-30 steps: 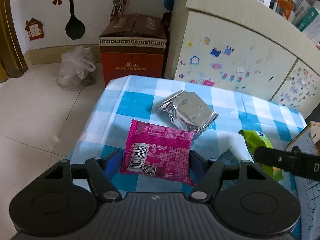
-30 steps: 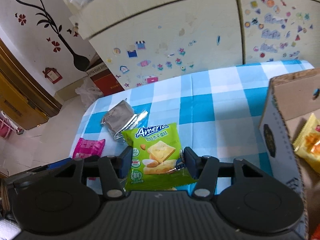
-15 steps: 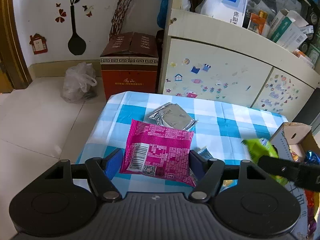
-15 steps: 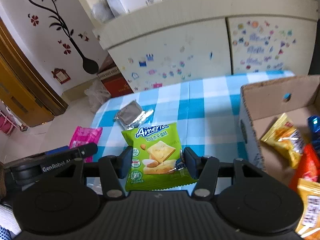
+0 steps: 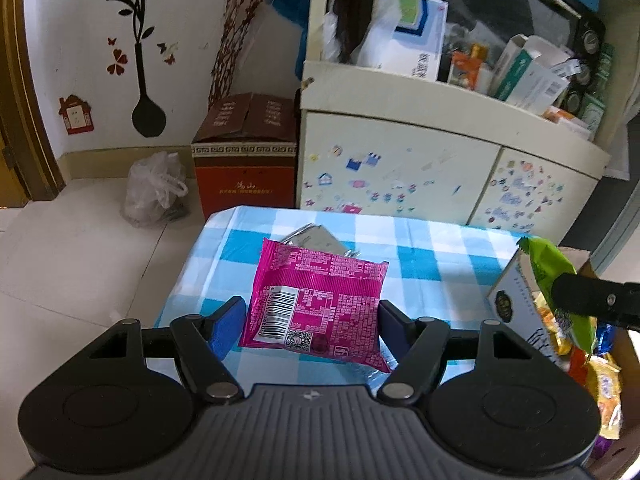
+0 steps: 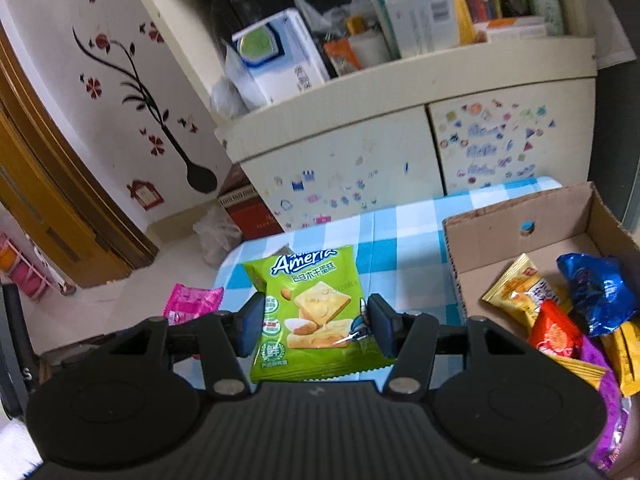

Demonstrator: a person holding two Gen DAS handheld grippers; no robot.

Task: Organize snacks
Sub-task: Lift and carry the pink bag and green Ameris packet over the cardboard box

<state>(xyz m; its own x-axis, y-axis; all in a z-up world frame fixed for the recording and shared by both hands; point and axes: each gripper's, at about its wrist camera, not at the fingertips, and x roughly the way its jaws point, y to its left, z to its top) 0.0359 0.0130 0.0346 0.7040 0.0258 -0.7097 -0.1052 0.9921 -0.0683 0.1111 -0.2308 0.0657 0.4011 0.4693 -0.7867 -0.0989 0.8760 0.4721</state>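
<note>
Left gripper [image 5: 307, 322] clamped on pink packet [image 5: 316, 300], held above checked table [image 5: 420, 240]. Right gripper [image 6: 316, 322] clamped on green packet [image 6: 312, 312], raised beside cardboard box [image 6: 516, 216] of snacks [image 6: 560, 312]. Farther back, silver packet [image 5: 316, 238] lying on table.

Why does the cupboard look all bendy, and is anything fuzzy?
Left wrist view: the fisheye lens bows the cupboard, while the pink packet stays sharp. Right wrist view: the cupboard top curves as well, the green packet is crisp, and the picture edges go soft.
</note>
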